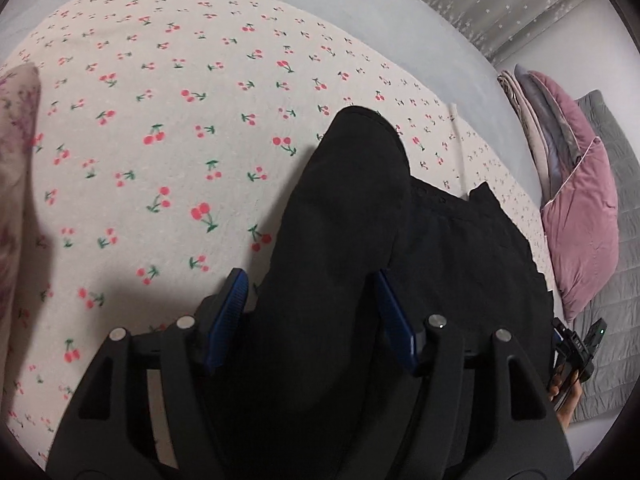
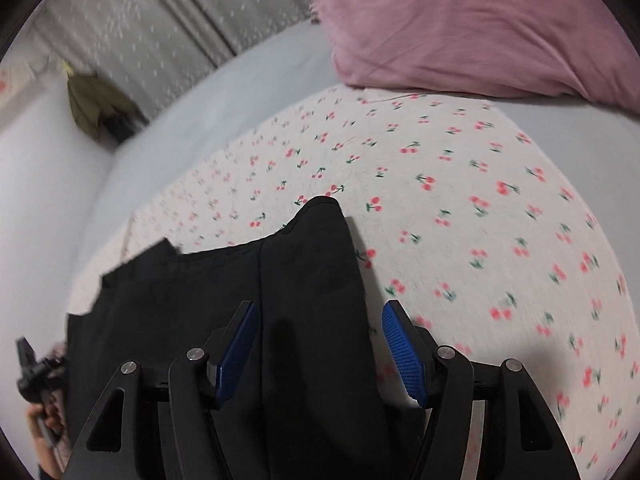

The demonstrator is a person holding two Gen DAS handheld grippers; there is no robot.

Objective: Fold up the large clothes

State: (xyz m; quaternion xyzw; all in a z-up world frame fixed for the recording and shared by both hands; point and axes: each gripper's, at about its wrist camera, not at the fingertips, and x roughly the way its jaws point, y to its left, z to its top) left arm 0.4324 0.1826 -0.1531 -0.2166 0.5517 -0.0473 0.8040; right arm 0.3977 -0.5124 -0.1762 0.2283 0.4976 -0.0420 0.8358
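Left wrist view: 
Cloth: a big black soft piece of clothing [image 1: 352,216] lies on the white bed cover with little red cherries [image 1: 160,128], near the cover's right edge.
Left claw: the left gripper with blue ribbed pads [image 1: 312,312] has its two fingers spread wide. A hump of black cloth runs between them, but the pads do not squeeze it.
Other things: a pink puffy pillow [image 1: 580,216] leans past the right edge of the bed cover. The other tool [image 1: 576,348] peeks in low on the right.

Right wrist view: 
Cloth: the same black clothing [image 2: 304,280] lies flat with one raised fold pointing up the cover.
Right claw: the right gripper with blue ribbed pads [image 2: 316,344] is spread wide too, one finger on each side of the fold, not pinching.
Blur: this picture is smeared, so small things are hard to tell.

Step in hand: I think both claws are lining up to grab the cloth for a fold.
Next move: both claws likely need to press shut on the cloth edge, then lift together and lay it over evenly.
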